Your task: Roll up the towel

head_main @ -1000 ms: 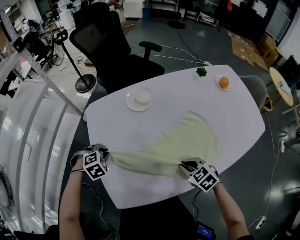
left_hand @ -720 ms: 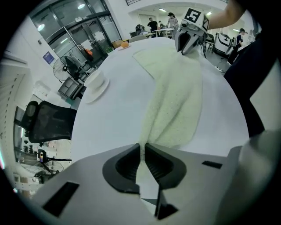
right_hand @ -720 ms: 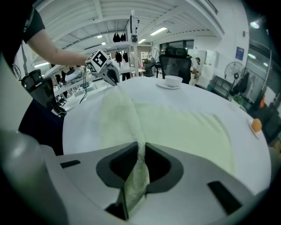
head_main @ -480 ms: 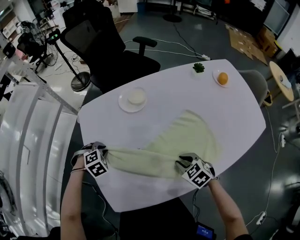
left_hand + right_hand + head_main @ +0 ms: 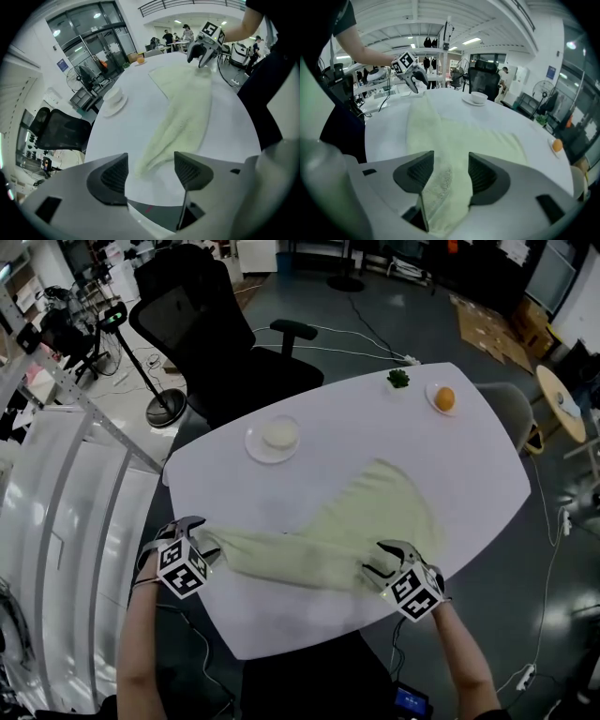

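A: The left tongs (image 5: 150,171) are opening, spread wide; the narrow left tip of the towel (image 5: 366,521) lies between them, untouched; and the other pair?

B: The right tongs (image 5: 451,173) are opening too; the towel's bunched right end runs loose between their pads; the rest fans out across the surface (image 5: 469,456).

A: Anything hidden?

B: That right end is cut off beneath the tongs.
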A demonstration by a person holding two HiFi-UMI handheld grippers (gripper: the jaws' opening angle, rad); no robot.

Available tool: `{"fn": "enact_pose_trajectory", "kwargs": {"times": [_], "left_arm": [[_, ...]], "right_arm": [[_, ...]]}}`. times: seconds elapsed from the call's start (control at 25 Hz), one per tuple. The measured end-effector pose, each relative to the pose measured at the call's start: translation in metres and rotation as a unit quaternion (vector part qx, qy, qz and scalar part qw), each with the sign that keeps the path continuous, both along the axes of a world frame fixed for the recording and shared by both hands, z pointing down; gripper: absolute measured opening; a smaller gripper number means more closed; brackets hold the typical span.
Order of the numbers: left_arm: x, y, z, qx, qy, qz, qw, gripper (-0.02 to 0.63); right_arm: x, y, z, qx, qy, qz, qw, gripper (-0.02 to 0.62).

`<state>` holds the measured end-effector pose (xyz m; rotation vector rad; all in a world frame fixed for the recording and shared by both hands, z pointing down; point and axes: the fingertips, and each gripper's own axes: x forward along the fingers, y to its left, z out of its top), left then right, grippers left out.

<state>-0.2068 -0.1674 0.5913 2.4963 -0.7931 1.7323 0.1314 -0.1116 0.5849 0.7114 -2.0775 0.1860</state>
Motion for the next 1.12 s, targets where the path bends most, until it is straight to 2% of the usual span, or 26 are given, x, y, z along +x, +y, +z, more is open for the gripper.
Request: {"fn": "enact_pose_trajectory", "kwargs": {"times": [0.16, 0.32, 0.56, 0.76, 0.84, 0.96, 1.04, 1.12], "left_arm": [[0.014, 0.028, -0.012, 0.007, 0.012, 0.048, 0.9988, 0.337], [0.032, 0.06, -0.003, -0.007, 0.009, 0.097, 0.9952, 0.337], [0.052, 0.082, 0.022, -0.042, 0.015, 0.122, 0.9915, 0.337], [0.065, 0.091, 0.045, -0.063, -0.002, 0.142, 0.9878, 0.334], [0.068, 0.088, 0.05, -0.061, -0.011, 0.144, 0.9876, 0.307], [0.068, 0.077, 0.054, -0.038, -0.036, 0.15, 0.9873, 0.232], [0.067, 0.069, 0.054, -0.02, -0.06, 0.163, 0.9847, 0.156], [0.066, 0.064, 0.055, -0.014, -0.081, 0.178, 0.9807, 0.128]], "right_arm": [[-0.006, 0.021, -0.008, 0.012, 0.005, -0.008, 1.0, 0.25], [-0.013, 0.049, -0.004, 0.008, 0.01, -0.019, 1.0, 0.25], [-0.018, 0.08, 0.02, -0.025, 0.007, -0.02, 0.999, 0.25], [-0.005, 0.088, 0.046, -0.055, 0.017, -0.016, 0.998, 0.236], [0.0, 0.088, 0.054, -0.059, 0.027, -0.023, 0.998, 0.232], [0.004, 0.083, 0.06, -0.048, 0.049, -0.046, 0.997, 0.213], [0.007, 0.079, 0.062, -0.039, 0.065, -0.066, 0.995, 0.181], [0.008, 0.077, 0.062, -0.037, 0.075, -0.082, 0.993, 0.181]]}}
